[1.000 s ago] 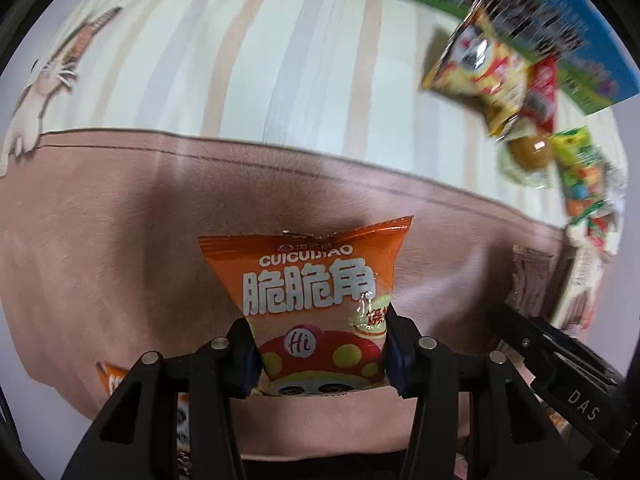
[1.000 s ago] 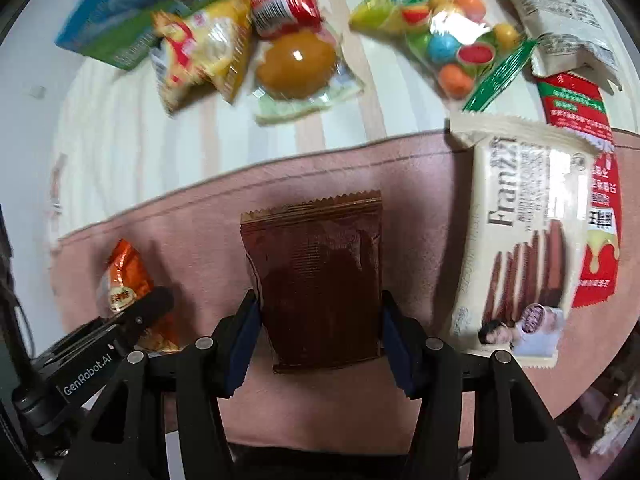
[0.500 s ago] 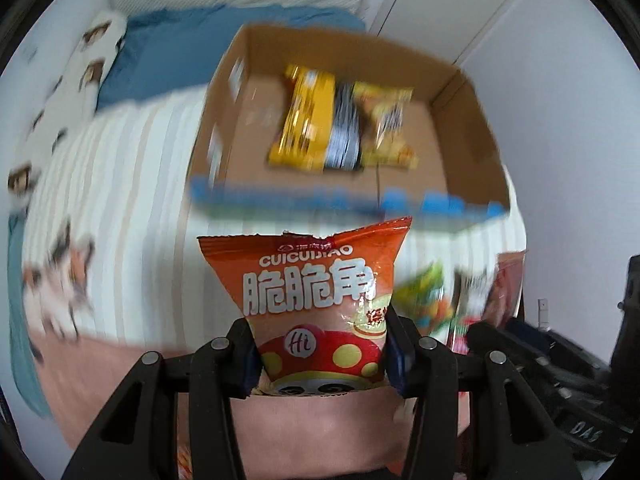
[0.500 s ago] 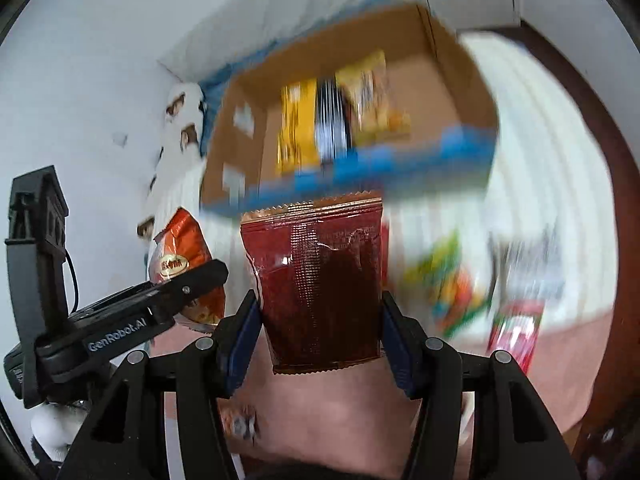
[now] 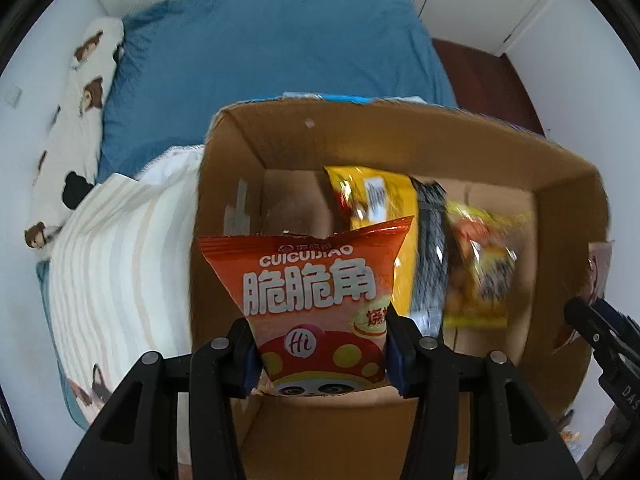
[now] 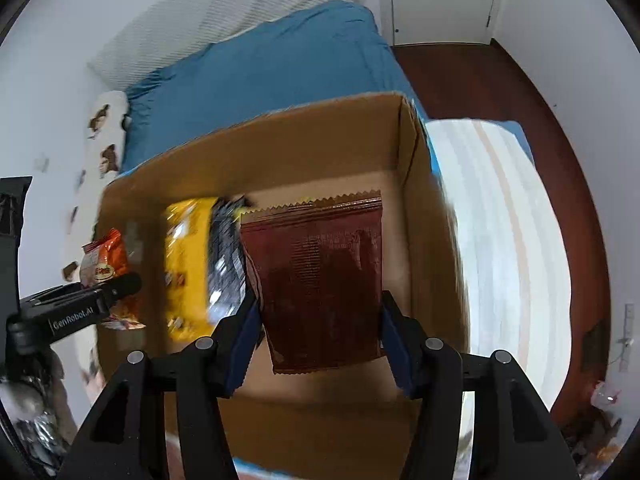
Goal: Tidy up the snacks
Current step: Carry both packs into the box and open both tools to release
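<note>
- an orange snack bag printed "cuicuijiao" is clamped upright between the jaws of the left gripper, which press against both of its lower sides.
- a dark red foil packet is clamped the same way by the right gripper, its zigzag top edge pointing up.
- both bags are held over the open cardboard box, the orange one above its left part and the red one above its right part.
- inside the box, a yellow packet, a dark packet and a yellow-orange packet are seen side by side; their print is blurred.
- the box is set on a bed covered by a striped cream blanket, with a blue sheet beyond it.
- in the right wrist view, the orange bag and the left gripper are seen at the box's left wall.
- a white pillow with brown animal prints lies along the wall.
</note>
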Demonstrator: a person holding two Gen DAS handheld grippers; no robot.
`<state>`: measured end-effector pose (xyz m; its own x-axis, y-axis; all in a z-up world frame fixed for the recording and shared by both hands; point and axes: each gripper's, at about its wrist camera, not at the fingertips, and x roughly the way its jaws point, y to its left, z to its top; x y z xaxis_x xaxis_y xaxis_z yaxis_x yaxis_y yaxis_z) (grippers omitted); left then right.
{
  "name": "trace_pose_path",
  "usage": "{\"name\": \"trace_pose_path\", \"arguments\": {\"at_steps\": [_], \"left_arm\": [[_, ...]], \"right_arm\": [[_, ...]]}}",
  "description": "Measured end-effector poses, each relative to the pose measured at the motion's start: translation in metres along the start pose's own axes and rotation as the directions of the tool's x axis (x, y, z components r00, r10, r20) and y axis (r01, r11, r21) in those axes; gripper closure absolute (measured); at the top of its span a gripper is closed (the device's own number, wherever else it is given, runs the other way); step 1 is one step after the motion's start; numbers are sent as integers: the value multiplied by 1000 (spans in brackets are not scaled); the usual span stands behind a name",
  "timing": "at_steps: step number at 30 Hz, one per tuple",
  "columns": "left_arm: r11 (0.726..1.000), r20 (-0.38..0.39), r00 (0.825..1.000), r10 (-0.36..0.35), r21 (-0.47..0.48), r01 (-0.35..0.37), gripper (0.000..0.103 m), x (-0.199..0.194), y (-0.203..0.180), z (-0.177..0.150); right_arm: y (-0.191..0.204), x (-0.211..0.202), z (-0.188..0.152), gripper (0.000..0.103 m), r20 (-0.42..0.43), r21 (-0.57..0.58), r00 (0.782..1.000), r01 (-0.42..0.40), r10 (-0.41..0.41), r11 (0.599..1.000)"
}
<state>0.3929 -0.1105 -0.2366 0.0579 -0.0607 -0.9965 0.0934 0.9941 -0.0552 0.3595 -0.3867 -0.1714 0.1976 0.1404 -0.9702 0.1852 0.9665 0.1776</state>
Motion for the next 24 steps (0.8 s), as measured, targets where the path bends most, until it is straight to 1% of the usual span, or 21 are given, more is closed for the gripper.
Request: {"name": "trace_pose_path", "arguments": {"at_steps": [2, 6, 7, 8, 9, 10, 11, 12, 13, 17, 24], "left_arm": [[1000, -16, 1000, 12, 1, -12, 57, 10, 4, 13], [999, -42, 998, 40, 7, -40, 55, 29, 9, 30], [999, -43, 998, 46, 7, -46, 54, 32, 10, 33], [999, -36, 998, 52, 7, -52, 44, 33, 12, 35], [999, -29, 998, 54, 7, -53, 30, 34, 13, 37], [999, -22, 999, 41, 6, -41, 24, 35, 13, 38], [1000, -19, 1000, 16, 2, -16, 21, 32, 13, 36], [1000, -19, 1000, 11, 4, -11, 14, 33, 13, 37], [1000, -12, 1000, 2, 8, -2, 12, 33, 12, 37], [1000, -3, 1000, -22, 7, 22, 11, 26, 5, 36], [997, 34, 997, -72, 0, 72, 11, 10, 4, 14]], "right_arm": [[-1, 14, 13, 43, -12, 1, 1000, 19, -19, 1000], [-5, 32, 26, 43, -52, 12, 998, 47, -46, 999], [-10, 37, 30, 39, -56, 33, 997, 60, -58, 998], [-13, 40, 31, 31, -57, 38, 996, 76, -73, 996], [-14, 42, 33, 28, -56, 40, 995, 82, -80, 996], [-15, 44, 35, 24, -57, 42, 996, 71, -69, 997], [-16, 45, 36, 19, -61, 40, 996, 70, -68, 997], [-16, 47, 36, 16, -66, 37, 995, 74, -71, 997], [-15, 48, 37, 12, -68, 28, 995, 69, -67, 997], [-14, 49, 36, 8, -78, 3, 994, 75, -75, 997], [-13, 35, 15, 7, -78, 1, 996, 45, -45, 999]]}}
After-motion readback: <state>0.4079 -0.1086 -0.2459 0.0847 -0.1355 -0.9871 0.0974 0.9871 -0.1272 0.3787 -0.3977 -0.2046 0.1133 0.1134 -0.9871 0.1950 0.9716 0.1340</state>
